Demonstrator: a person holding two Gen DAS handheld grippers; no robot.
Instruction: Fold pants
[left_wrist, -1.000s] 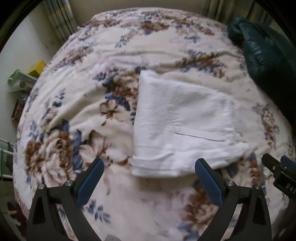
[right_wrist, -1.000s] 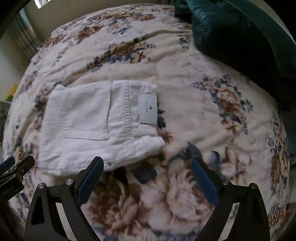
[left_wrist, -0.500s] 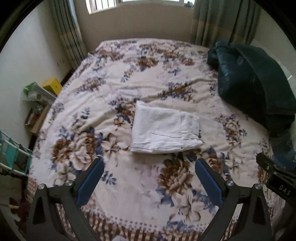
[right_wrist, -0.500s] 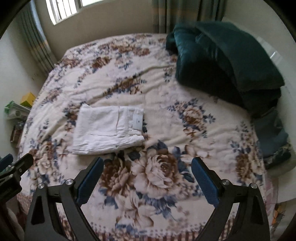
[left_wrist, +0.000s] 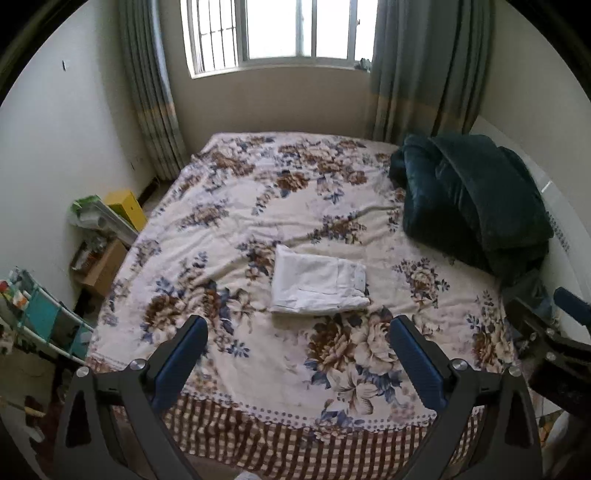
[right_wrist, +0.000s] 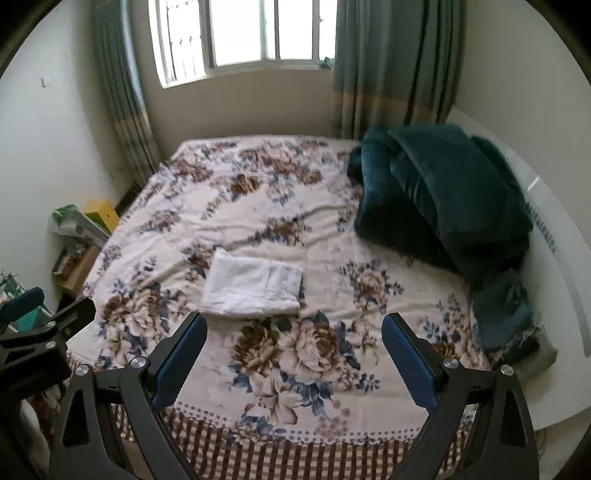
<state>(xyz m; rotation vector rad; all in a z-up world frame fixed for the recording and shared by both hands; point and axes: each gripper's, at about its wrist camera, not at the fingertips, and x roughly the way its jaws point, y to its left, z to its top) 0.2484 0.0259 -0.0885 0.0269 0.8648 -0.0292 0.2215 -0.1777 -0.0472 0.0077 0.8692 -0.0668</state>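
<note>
pants: white pants (left_wrist: 318, 280) lie folded in a compact rectangle on the bed (left_wrist: 258, 369), mid-frame in the left wrist view, centre-left in the right wrist view (right_wrist: 254, 283)
task state: looks done, judging by the neat stack; no further fold seems needed
left gripper: left gripper (left_wrist: 295, 363) fingers spread wide, holding nothing, lower frame, well short of the pants
right gripper: right gripper (right_wrist: 293, 360) fingers spread wide, holding nothing, also well apart from the pants
key relation: pants sit ahead and above both finger pairs in frame; long axis runs left-right across the picture; pants centred between left gripper fingers, but up-left of right gripper fingers, so left looks better lined up
other: dark green blanket (left_wrist: 476, 199) heaped at upper right of bed, apart from pants
hard to see: fold layers under top panel hidden; label at right end of the pants too small to read; right wrist view slightly blurred; gripper bodies cut off by lower edge
</note>
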